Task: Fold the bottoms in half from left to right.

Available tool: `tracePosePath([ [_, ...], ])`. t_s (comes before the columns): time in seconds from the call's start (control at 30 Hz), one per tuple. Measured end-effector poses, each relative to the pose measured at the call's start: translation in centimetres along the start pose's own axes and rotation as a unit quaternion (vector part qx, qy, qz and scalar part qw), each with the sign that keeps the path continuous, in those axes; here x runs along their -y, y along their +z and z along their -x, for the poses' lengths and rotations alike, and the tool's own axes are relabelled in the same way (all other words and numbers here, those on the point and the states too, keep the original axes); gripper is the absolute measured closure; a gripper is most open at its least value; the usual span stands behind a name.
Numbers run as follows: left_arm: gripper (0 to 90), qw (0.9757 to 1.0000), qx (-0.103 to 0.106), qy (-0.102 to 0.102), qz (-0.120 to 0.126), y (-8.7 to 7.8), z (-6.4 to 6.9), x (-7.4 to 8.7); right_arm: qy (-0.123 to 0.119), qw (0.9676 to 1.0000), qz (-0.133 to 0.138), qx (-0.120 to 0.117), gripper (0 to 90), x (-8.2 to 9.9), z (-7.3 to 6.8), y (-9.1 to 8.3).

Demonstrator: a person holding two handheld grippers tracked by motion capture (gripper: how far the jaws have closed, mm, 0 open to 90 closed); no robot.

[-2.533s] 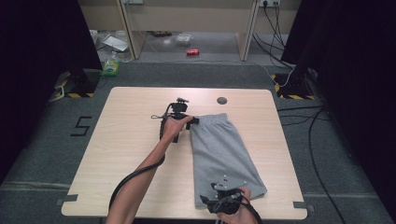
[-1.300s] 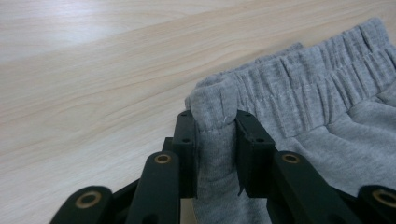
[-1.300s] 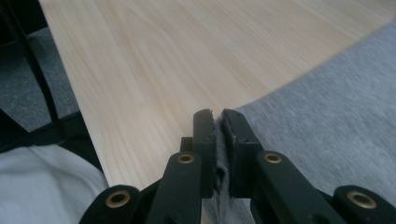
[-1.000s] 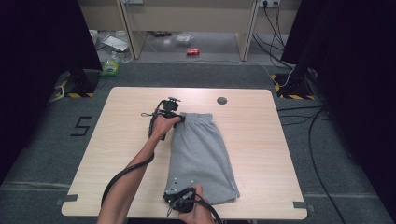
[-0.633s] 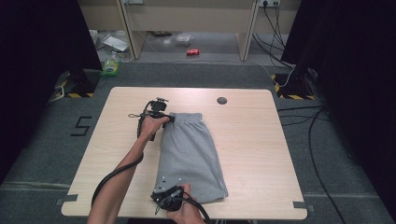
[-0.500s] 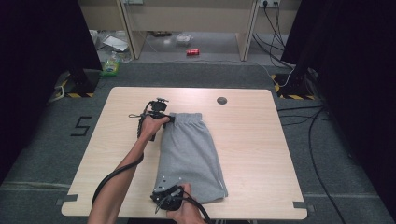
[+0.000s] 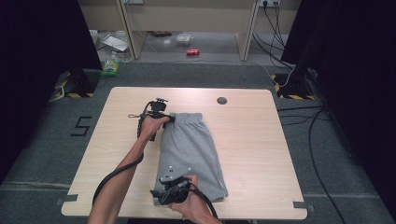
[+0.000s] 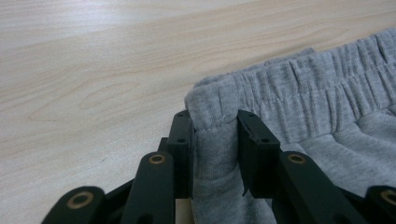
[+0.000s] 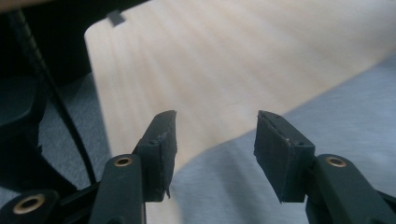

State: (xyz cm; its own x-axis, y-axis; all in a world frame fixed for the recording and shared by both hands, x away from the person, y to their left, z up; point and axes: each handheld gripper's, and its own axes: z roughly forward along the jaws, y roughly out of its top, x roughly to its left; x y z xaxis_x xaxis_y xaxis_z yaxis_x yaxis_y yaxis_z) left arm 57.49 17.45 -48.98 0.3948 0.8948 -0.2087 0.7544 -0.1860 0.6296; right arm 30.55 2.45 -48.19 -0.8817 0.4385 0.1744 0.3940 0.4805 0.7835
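The left tongs (image 8: 215, 135) sit at the far left corner of the grey shorts (image 7: 191, 147), their two black jaws pinching the elastic waistband (image 8: 299, 93) — a fold of the gathered fabric stands up between the pads. In the high view the left hand (image 7: 152, 127) rests on the worktop (image 7: 280, 154) just beside that corner. The shorts lie flat a little left of the worktop's middle, waistband far, hem near, running slightly rightward toward the near edge. At the near left corner of the shorts, the right tongs (image 9: 215, 140) are spread, having just been opening, with nothing between the jaws — grey cloth and bare wood show beneath the gap. The right hand (image 7: 191, 207) is at the worktop's near edge.
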Motion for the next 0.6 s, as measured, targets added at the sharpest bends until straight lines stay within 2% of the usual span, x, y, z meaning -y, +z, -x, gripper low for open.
tracePosePath([
  [0.1,67.9,1.0000,0.001,0.000,0.000,0.1,0.0,0.0,0.000,0.9995,0.012,0.028,47.6,-0.6,1.5,-1.4],
  [0.17,67.8,1.0000,0.005,-0.005,0.002,0.1,-0.1,0.0,0.010,0.9990,0.017,0.041,46.7,-0.8,2.7,-2.2],
  [0.27,67.7,0.9999,0.009,-0.011,0.007,0.1,-0.3,0.2,0.012,0.9972,0.017,0.072,45.1,-1.1,4.7,-3.1],
  [0.33,67.6,0.9998,0.012,-0.015,0.009,0.1,-0.4,0.3,0.019,0.9960,0.019,0.085,45.0,-1.2,5.9,-3.6],
  [0.6,67.6,0.9997,0.015,-0.017,0.013,0.1,-0.5,0.4,0.050,0.9878,0.022,0.146,42.9,-0.9,10.6,-5.8],
])
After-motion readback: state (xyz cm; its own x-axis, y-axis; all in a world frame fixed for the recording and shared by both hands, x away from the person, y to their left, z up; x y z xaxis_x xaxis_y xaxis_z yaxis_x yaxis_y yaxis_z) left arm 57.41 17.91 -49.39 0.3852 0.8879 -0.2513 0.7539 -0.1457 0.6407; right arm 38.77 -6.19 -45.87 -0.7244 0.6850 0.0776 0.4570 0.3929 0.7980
